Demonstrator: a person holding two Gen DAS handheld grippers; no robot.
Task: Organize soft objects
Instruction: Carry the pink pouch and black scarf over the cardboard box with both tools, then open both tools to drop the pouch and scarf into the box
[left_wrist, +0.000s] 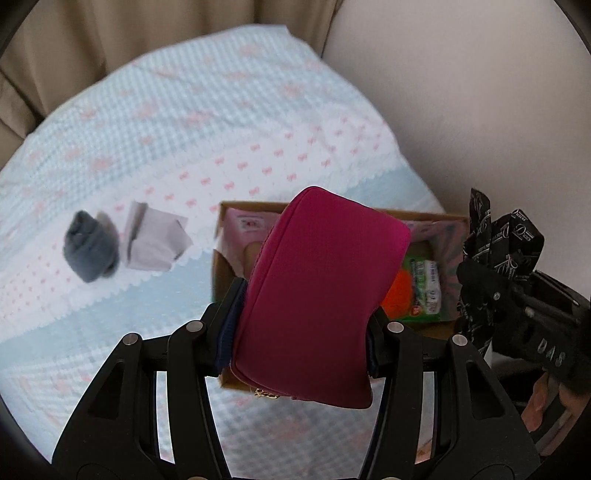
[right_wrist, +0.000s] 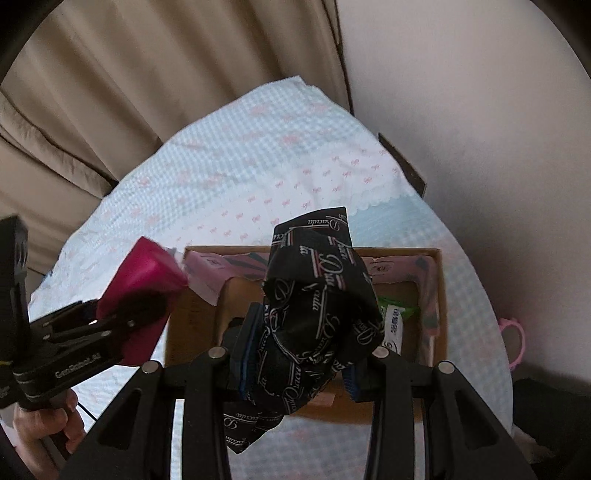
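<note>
- Two grippers are loaded. My left gripper (left_wrist: 303, 328) is clamped across the lower half of a magenta zip pouch (left_wrist: 314, 302), which stands up between the fingers and tilts right, above the near left part of a cardboard box (right_wrist: 173, 332).
- My right gripper (right_wrist: 299, 354) is clamped on a bunched black scarf with white script lettering (right_wrist: 317, 314), held over the middle of the same box; one tail droops below the fingers.
- To do this step well, I judge each bundle should be lowered inside the box walls before I let go, the scarf tail fed in first so it does not drape over the near rim.
- Inside the box lie a green packet (left_wrist: 424, 291), something orange (left_wrist: 399, 291) and pink packaging (left_wrist: 247, 225); free floor looks scarce.
- Both grippers crowd one opening, so one should go in at a time.
- Left of the box, on the gingham bedspread with pink bows (left_wrist: 184, 122), rest a rolled grey sock (left_wrist: 90, 247) touching a folded pale lilac cloth (left_wrist: 155, 240), not yet packed.
</note>
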